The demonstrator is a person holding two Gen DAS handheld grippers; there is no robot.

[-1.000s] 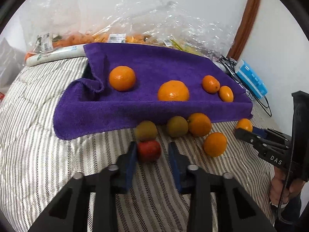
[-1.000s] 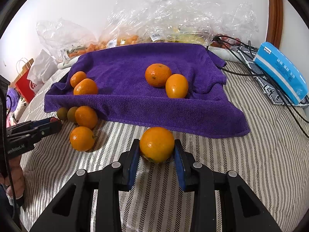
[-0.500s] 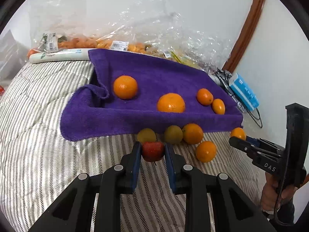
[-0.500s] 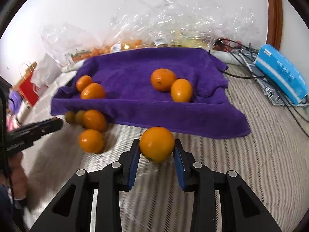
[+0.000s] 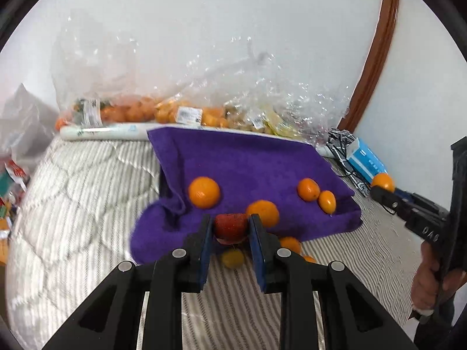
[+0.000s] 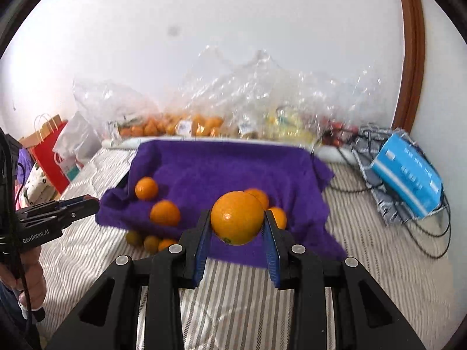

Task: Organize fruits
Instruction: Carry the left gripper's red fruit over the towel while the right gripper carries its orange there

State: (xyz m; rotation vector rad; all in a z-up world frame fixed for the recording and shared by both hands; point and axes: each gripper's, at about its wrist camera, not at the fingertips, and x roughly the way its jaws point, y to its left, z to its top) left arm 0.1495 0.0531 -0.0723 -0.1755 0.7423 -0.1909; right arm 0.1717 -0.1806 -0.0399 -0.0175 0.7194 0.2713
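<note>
My left gripper (image 5: 230,229) is shut on a small red fruit (image 5: 231,227), held in the air in front of the purple towel (image 5: 248,160). My right gripper (image 6: 237,221) is shut on a large orange (image 6: 237,217), lifted above the striped bed. Several oranges (image 5: 203,191) lie on the towel; two smaller ones (image 5: 308,189) sit at its right side. A yellow-green fruit (image 5: 232,257) and an orange (image 5: 290,244) rest on the bed below the towel's front edge. The right gripper with its orange (image 5: 383,181) also shows at the left wrist view's right edge.
Clear plastic bags of fruit (image 6: 186,124) line the wall behind the towel. A blue box (image 6: 407,172) and black cables (image 6: 432,224) lie at the right. A red paper bag (image 6: 51,154) stands left of the bed. A person's hand (image 5: 429,280) grips the right tool.
Both grippers rose off the bed with their fruit, the left carrying the red fruit, the right the large orange. The towel and loose fruit now sit lower in both views.
</note>
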